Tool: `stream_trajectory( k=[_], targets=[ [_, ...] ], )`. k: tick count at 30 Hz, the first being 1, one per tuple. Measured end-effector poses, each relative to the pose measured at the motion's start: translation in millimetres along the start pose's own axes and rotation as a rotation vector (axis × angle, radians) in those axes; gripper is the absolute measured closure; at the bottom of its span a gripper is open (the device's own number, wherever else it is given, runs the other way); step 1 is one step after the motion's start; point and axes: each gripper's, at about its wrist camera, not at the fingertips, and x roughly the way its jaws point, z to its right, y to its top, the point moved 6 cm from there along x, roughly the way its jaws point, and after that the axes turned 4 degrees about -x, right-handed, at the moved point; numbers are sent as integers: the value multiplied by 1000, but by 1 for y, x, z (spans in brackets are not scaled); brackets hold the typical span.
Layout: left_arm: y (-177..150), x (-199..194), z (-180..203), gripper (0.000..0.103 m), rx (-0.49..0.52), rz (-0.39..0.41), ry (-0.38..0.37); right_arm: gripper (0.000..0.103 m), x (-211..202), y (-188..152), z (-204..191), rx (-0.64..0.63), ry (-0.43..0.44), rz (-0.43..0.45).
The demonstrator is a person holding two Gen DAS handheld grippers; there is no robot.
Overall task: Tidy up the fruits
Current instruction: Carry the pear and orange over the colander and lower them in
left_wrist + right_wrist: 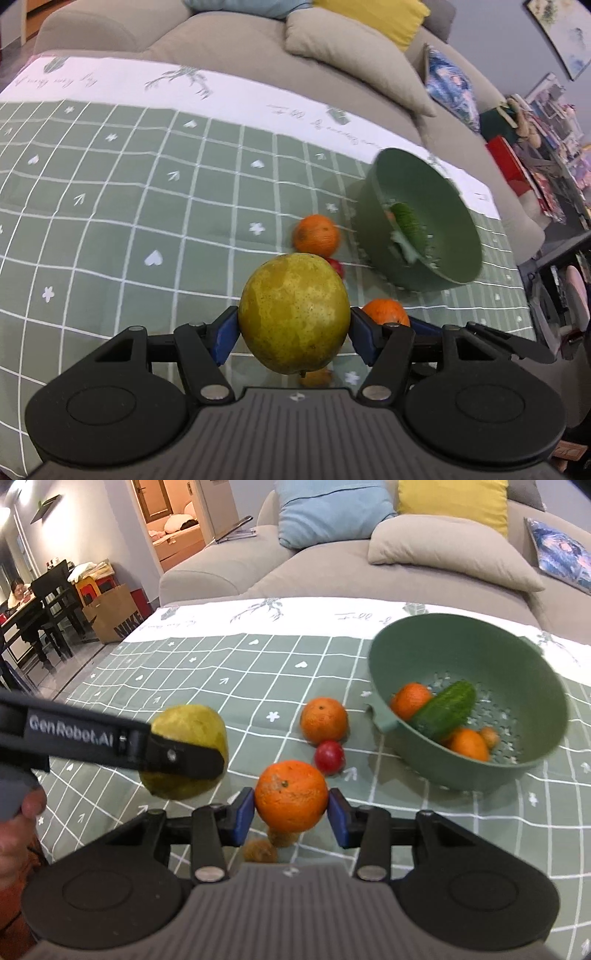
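Cucumber (pixel 443 710) in colander (pixel 532 686) shows clearly only rightward.

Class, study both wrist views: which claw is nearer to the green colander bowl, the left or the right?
Right. The right claw, gripping an orange, sits just short of the green colander bowl. The left claw, holding a pear, is farther away on the side opposite the bowl.

The left gripper (pixel 294 334) points steeply downward, its blue pads (pixel 226 338) pressed against both sides of a yellow-green pear (pixel 293 314). In the right wrist view its arm reaches in from 9 o'clock, a hand (pixel 18 823) behind it. The right gripper (pixel 291 812), also tilted down, clamps an orange (pixel 291 795) between its blue pads (pixel 243 816).
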Motion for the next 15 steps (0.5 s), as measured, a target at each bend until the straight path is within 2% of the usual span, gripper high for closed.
stream_trajectory(
  k=[8,15],
  targets=[
    [6,-8,46,31,89,6,-45,63,-41,-8,26,0,-37,36],
    [23,3,91,31,189,1,-71,63,-64,-1,60,-2,-91,69]
  ],
)
